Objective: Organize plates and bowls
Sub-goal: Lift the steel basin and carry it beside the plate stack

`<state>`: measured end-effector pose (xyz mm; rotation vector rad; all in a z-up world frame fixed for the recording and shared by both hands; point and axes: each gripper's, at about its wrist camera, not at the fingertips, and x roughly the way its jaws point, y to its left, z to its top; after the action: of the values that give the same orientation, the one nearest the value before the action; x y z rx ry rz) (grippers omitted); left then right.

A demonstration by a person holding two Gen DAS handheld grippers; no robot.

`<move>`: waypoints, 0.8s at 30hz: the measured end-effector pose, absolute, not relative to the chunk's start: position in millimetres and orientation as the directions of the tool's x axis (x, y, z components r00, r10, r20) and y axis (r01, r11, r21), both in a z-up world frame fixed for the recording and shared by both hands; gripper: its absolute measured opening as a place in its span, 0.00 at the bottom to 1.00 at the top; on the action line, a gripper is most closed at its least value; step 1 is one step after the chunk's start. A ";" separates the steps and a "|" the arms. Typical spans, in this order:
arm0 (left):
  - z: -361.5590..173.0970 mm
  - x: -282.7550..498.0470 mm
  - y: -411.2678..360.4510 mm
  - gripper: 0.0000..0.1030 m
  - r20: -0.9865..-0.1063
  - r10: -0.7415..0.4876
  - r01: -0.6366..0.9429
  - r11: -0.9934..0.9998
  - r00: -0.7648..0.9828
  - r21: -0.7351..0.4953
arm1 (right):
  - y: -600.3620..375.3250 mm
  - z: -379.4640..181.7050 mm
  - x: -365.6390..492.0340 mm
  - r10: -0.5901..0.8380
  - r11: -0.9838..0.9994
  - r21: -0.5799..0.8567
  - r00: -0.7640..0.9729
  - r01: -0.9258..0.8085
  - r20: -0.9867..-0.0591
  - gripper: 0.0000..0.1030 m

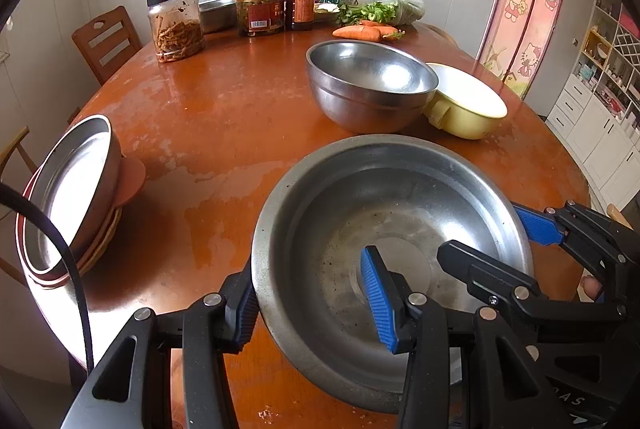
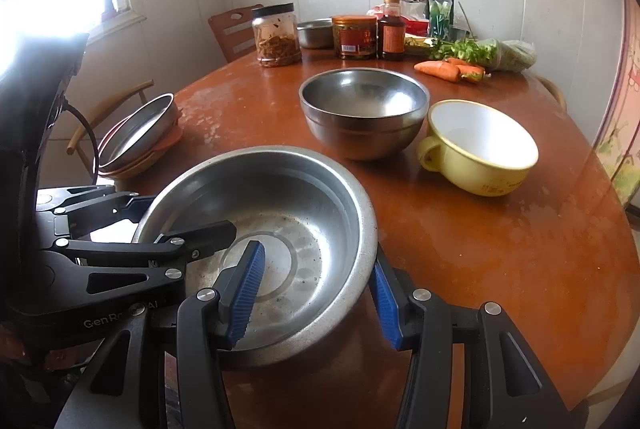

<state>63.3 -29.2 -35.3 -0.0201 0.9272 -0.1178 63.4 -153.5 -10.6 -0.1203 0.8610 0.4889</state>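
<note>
Holding the wide, shallow, scuffed stainless-steel basin (image 1: pixel 394 261) two-handed at the near edge of the round reddish-brown wooden table (image 1: pixel 224 117). Left gripper (image 1: pixel 316 303) is clamped across the basin's left wall, one blue pad outside, one inside. Right gripper (image 2: pixel 316 295) is clamped the same way on the opposite wall.

Risks:
- Both grips bite only thin, slick metal near the rim. Any uneven pull between the hands could twist the basin and let a pad slide off.
- Basin looks tilted, its far rim above the table. If one side slips, it likely drops and clangs, or skids off the near edge.
- Deep round stainless-steel bowl (image 2: pixel 364 113) sits just beyond the far rim, with the yellow handled ceramic cup-bowl (image 2: pixel 480 149) touching or nearly touching it. Pushing forward carelessly would likely knock both.
- Leaning stack of metal and reddish plates (image 1: pixel 72 197) at the left edge looks unstable; a sideways swing could topple it.

Orientation: mouth faces up, tipped slightly. It is round, so there is no real long axis; the only usable line runs rim to rim between the grippers.
</note>
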 end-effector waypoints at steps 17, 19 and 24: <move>-34.6 64.1 -25.7 0.47 -0.788 -0.125 0.091 0.992 0.603 -0.088 | -158.1 -13.2 65.8 0.396 0.879 0.142 0.531 -0.456 -0.749 0.54; -32.9 63.6 -24.0 0.48 -0.785 -0.127 0.086 0.992 0.607 -0.095 | -159.0 -12.3 65.4 0.398 0.879 0.144 0.534 -0.454 -0.746 0.56; -28.2 63.9 -18.7 0.51 -0.775 -0.130 0.077 0.992 0.618 -0.105 | -164.1 -7.1 65.9 0.420 0.877 0.171 0.543 -0.448 -0.727 0.62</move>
<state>63.9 -18.7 -28.2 -0.0632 0.8963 -0.1192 65.9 -164.1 -7.1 -0.0368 0.8527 0.5152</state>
